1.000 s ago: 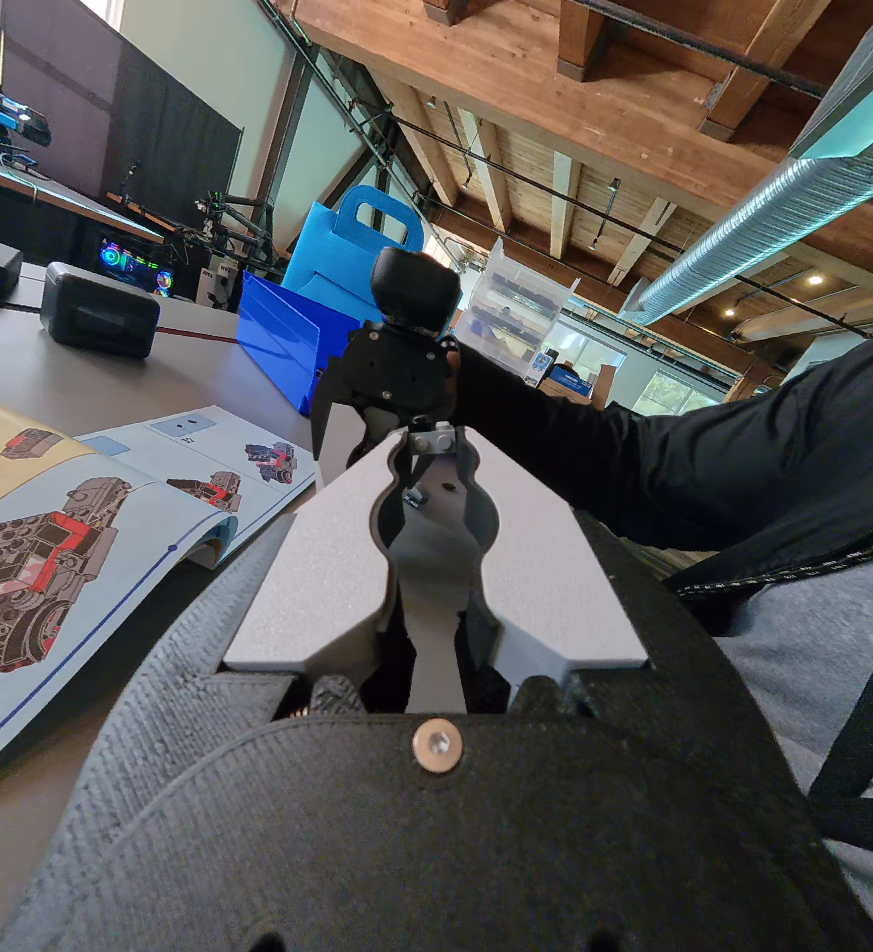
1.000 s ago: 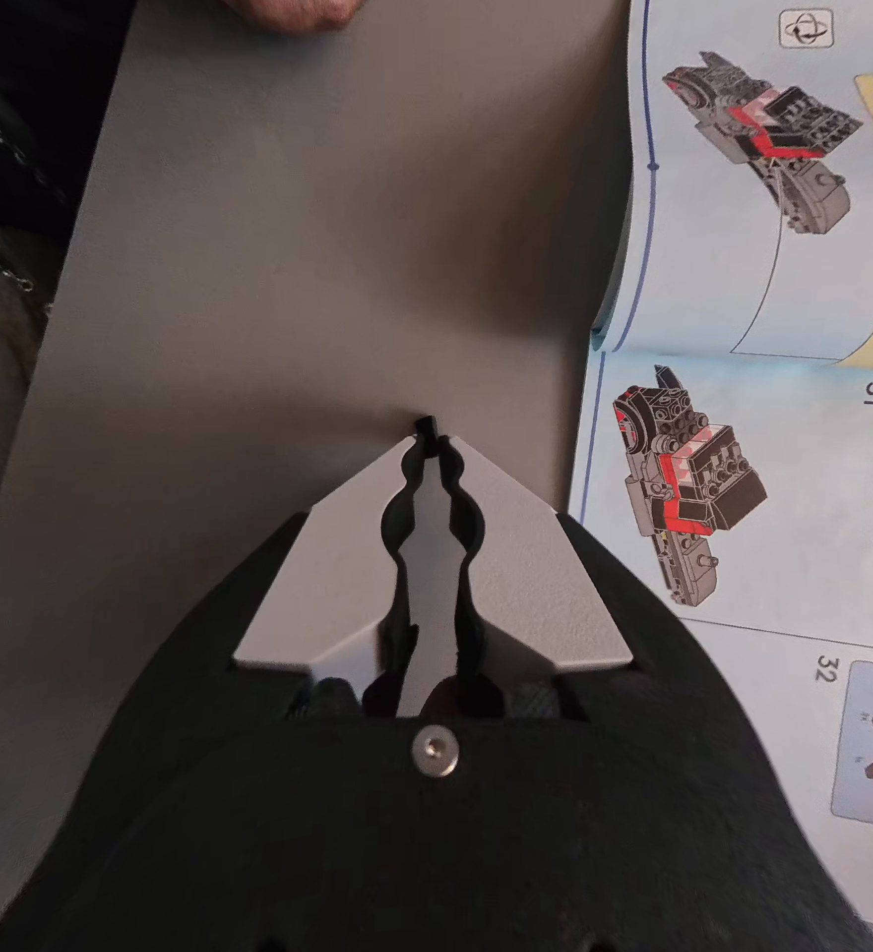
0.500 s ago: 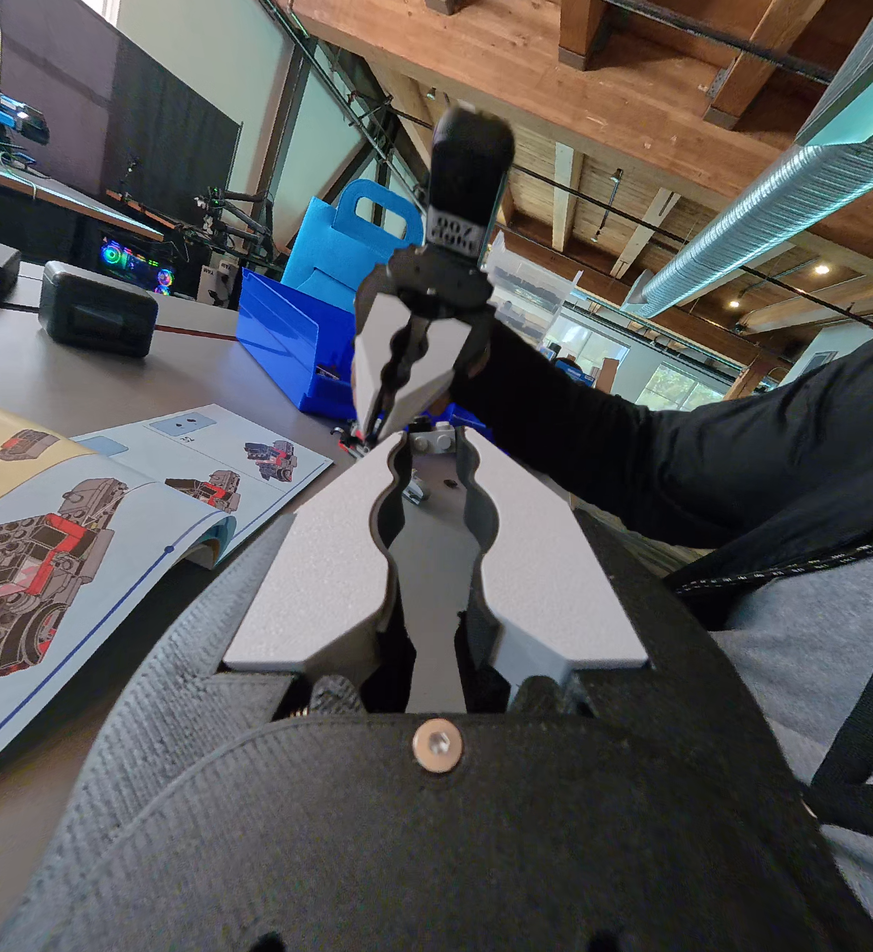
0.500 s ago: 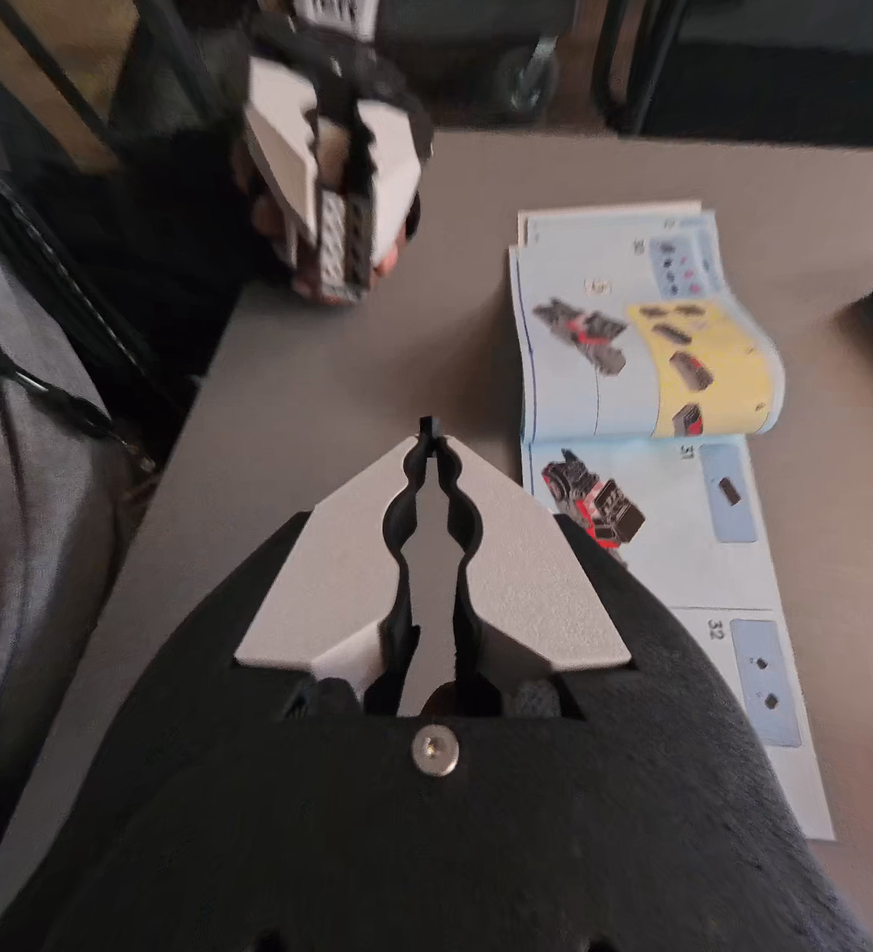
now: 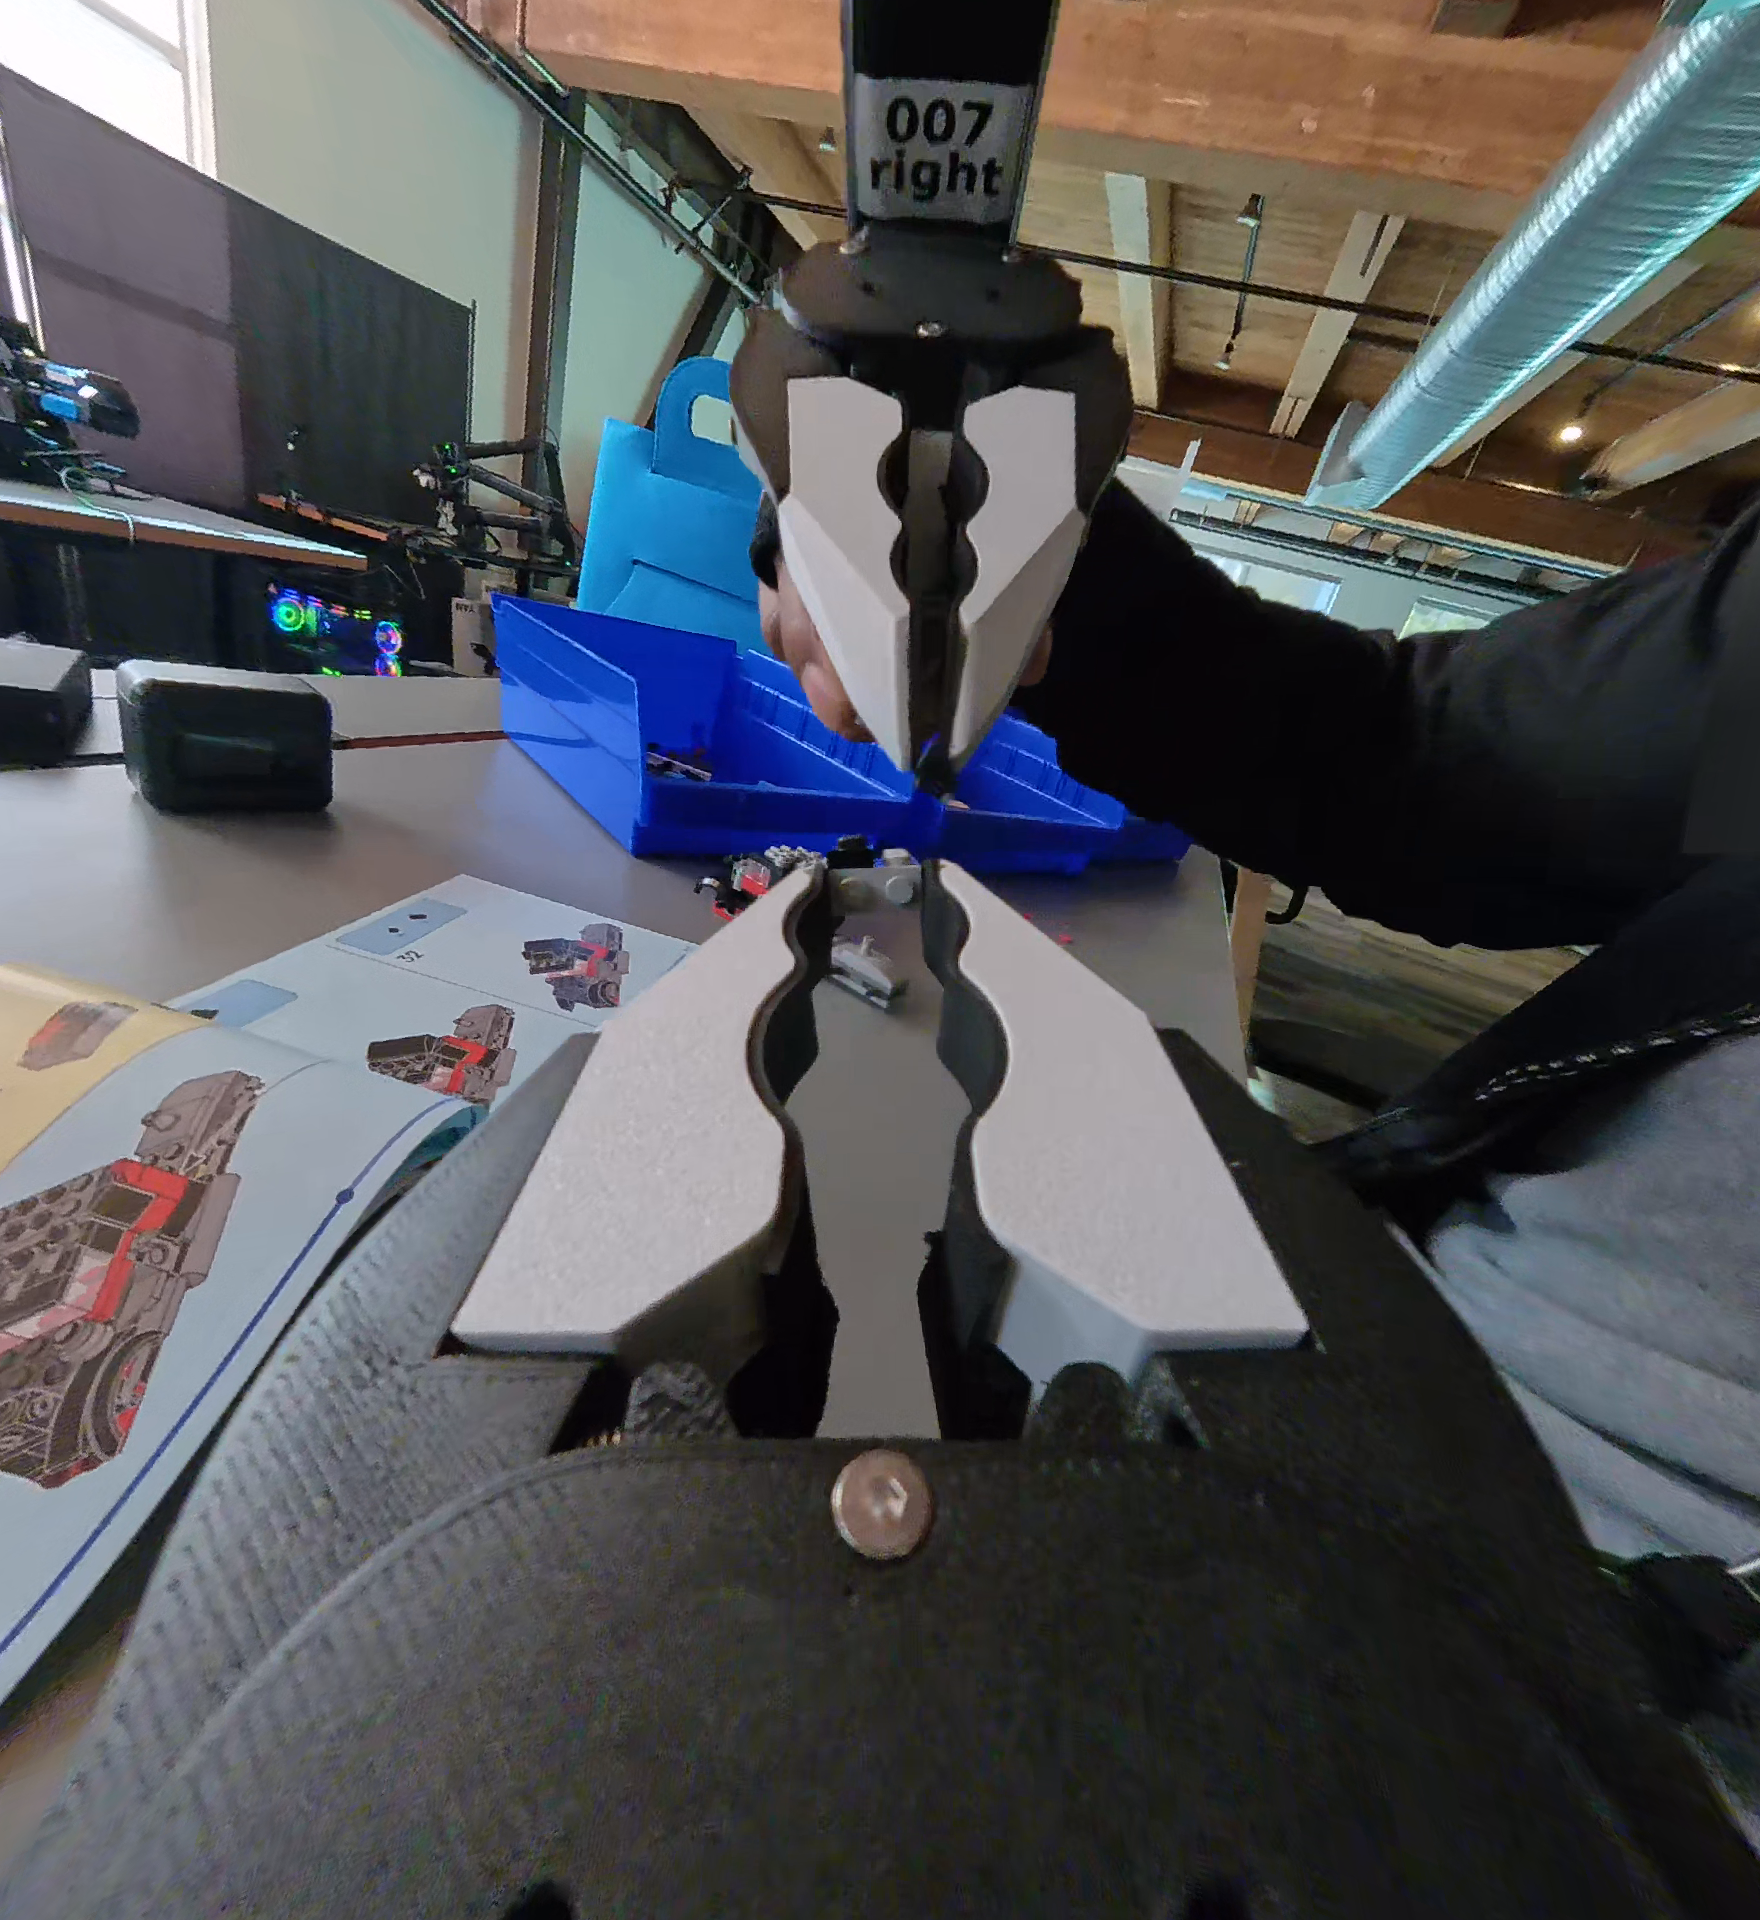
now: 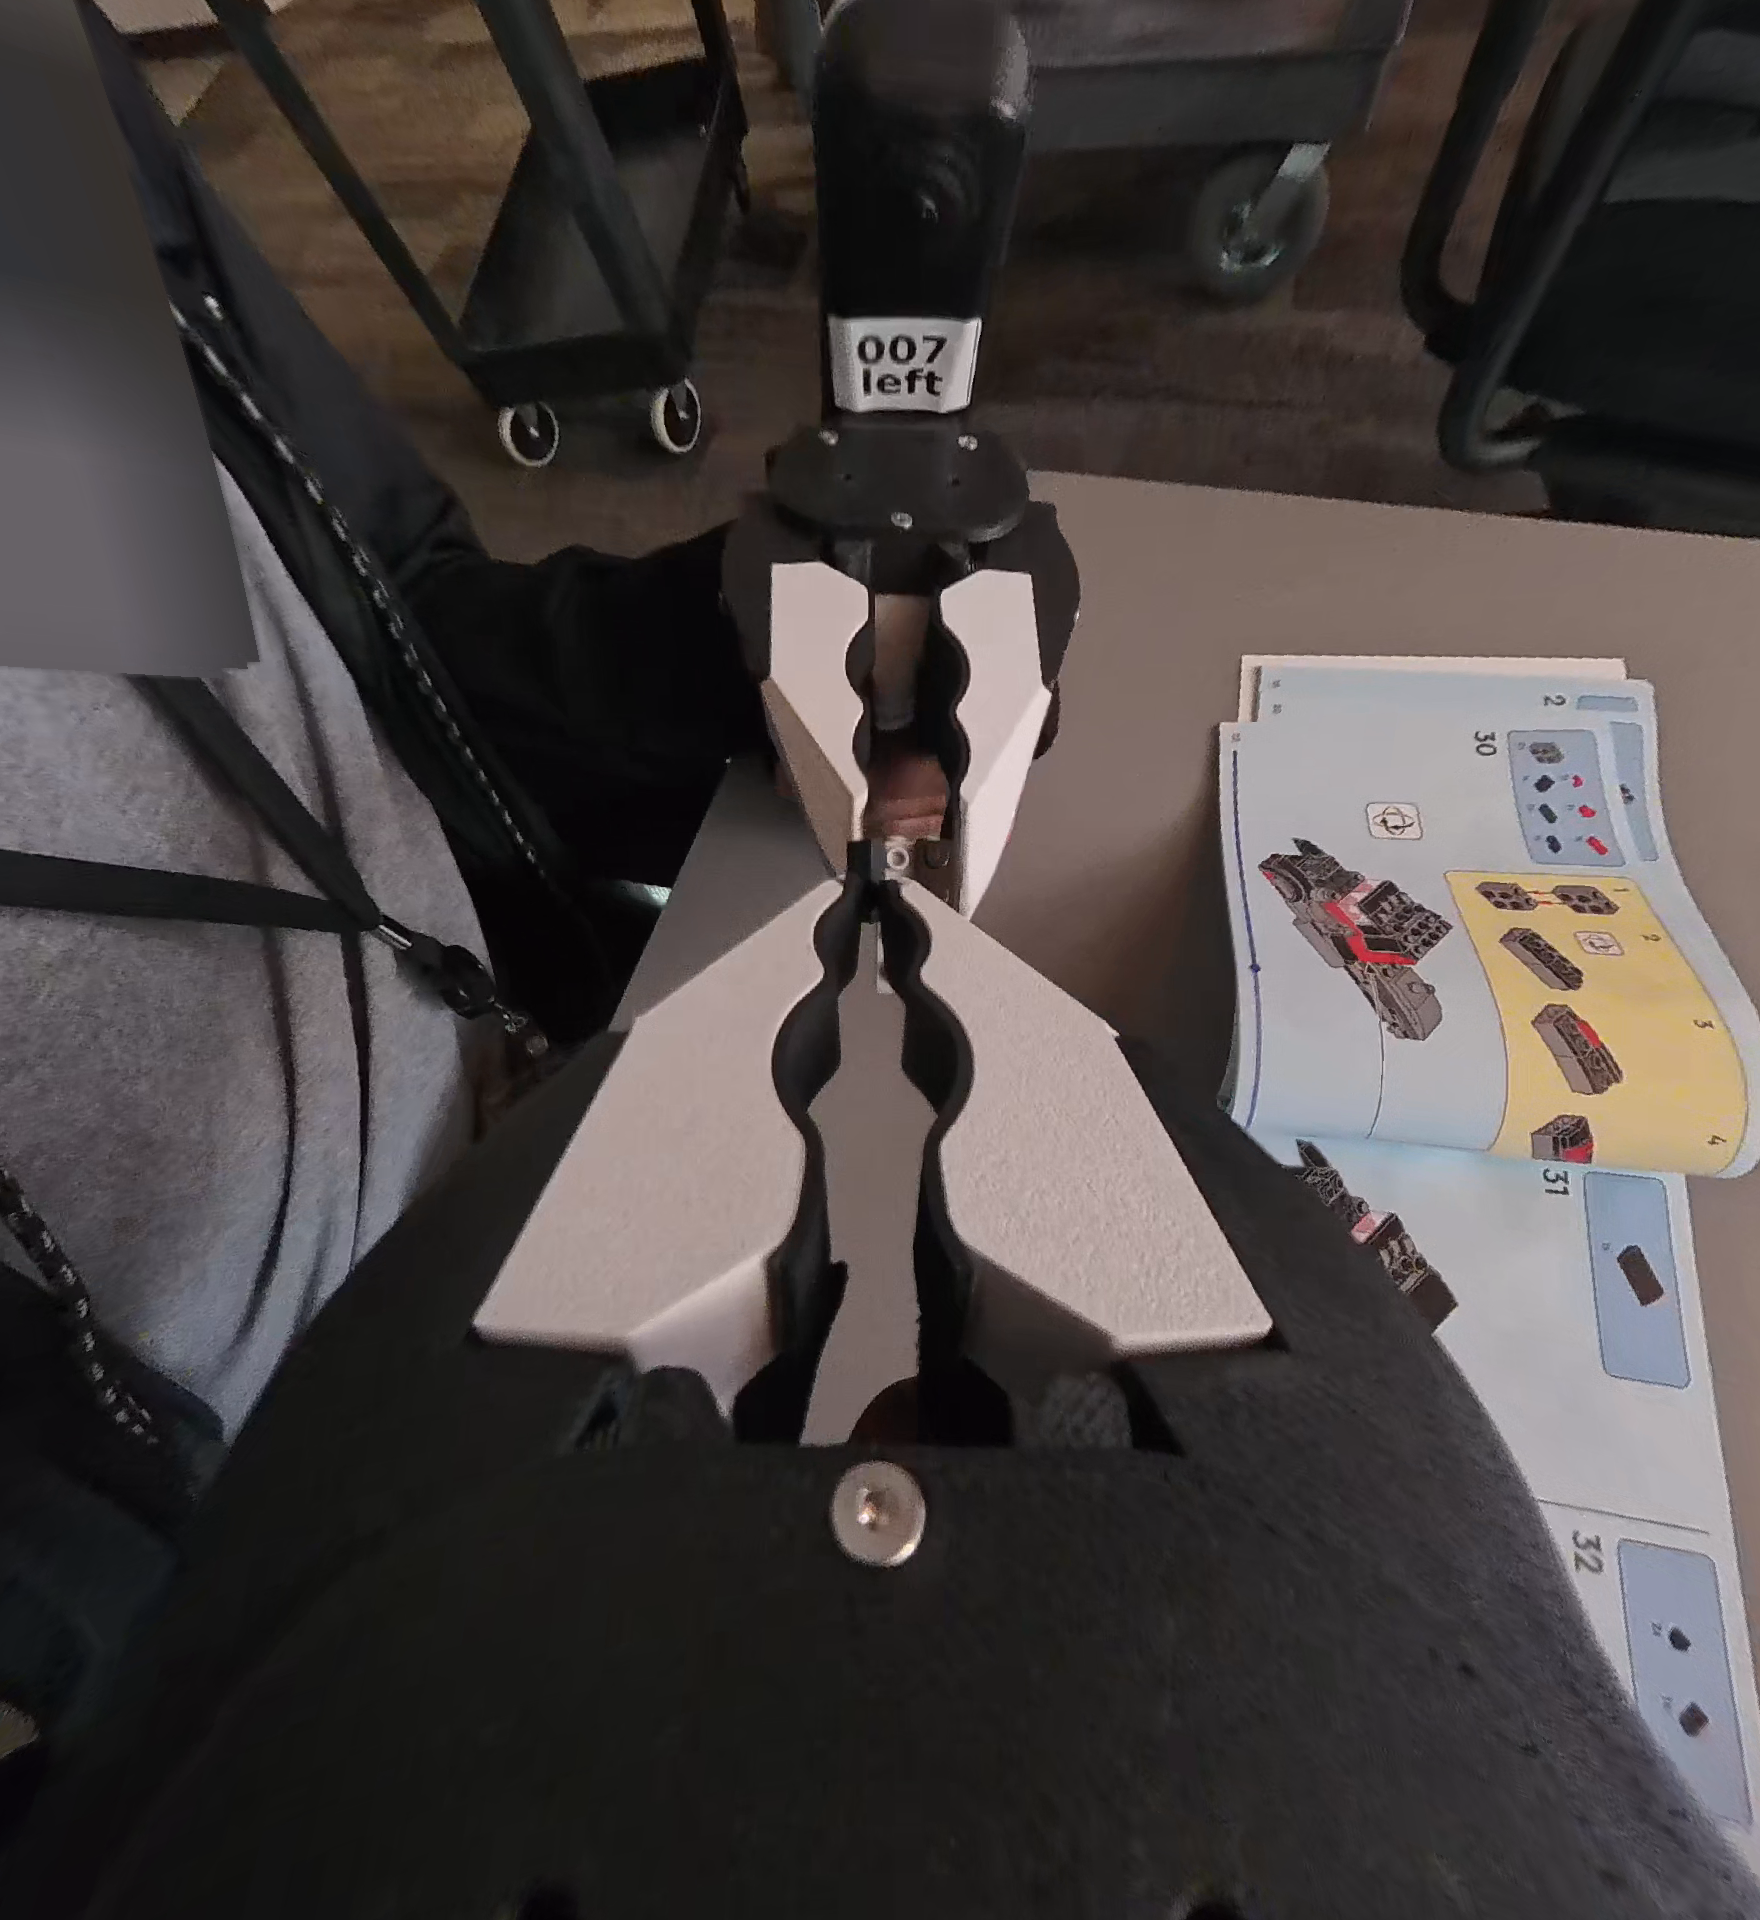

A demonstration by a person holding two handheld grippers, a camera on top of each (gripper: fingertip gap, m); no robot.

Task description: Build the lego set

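Observation:
My left gripper is shut on a small grey lego plate and holds it above the table. My right gripper is shut on a tiny black lego piece. The two grippers face each other tip to tip. In the right wrist view the left gripper points towards me, and the black piece is right against the grey plate. In the left wrist view the right gripper hangs fingers-down just above my tips.
An open instruction booklet lies on the grey table; it also shows in the right wrist view. A blue parts bin, loose lego pieces and a grey part lie ahead. A black box stands far left. Wheeled carts stand beyond the table. Both grippers' tips are close together, under 4 cm apart.
My right gripper lifted off the table with the black piece and swung round to face the left gripper, closing in tip to tip. The left gripper has stayed nearly still.

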